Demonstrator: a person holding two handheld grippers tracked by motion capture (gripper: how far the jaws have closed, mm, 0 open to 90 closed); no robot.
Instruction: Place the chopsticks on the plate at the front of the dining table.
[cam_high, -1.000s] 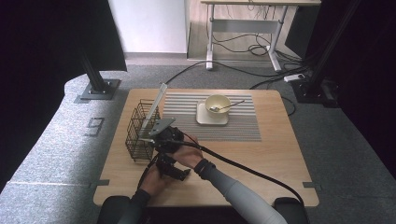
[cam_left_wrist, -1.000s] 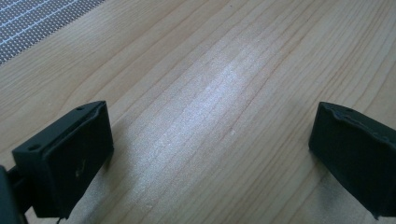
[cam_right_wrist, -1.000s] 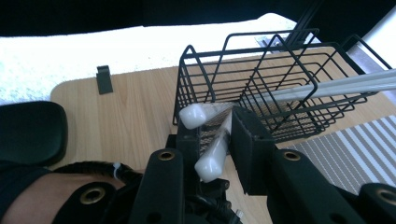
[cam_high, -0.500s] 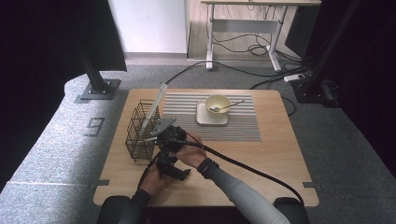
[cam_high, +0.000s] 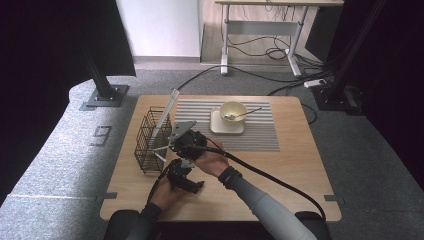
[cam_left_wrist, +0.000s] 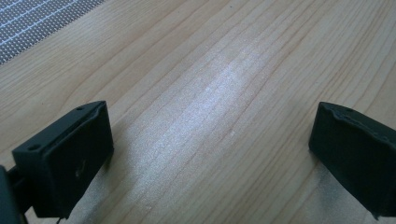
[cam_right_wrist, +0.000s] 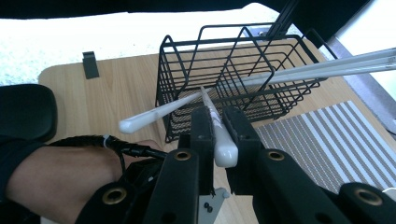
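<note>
Right gripper view: right gripper (cam_right_wrist: 217, 122) clamps a white chopstick (cam_right_wrist: 219, 135) whose long axis points into the wire basket (cam_right_wrist: 243, 60) by the table's left edge; left gripper (cam_left_wrist: 210, 154) gapes empty.

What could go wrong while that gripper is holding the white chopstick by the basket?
The right gripper pinches one white chopstick near its end, so it might swivel or slip out. A second chopstick pokes out through the black wire basket and crosses the first, so a nudge could knock it loose or tip the basket.
</note>
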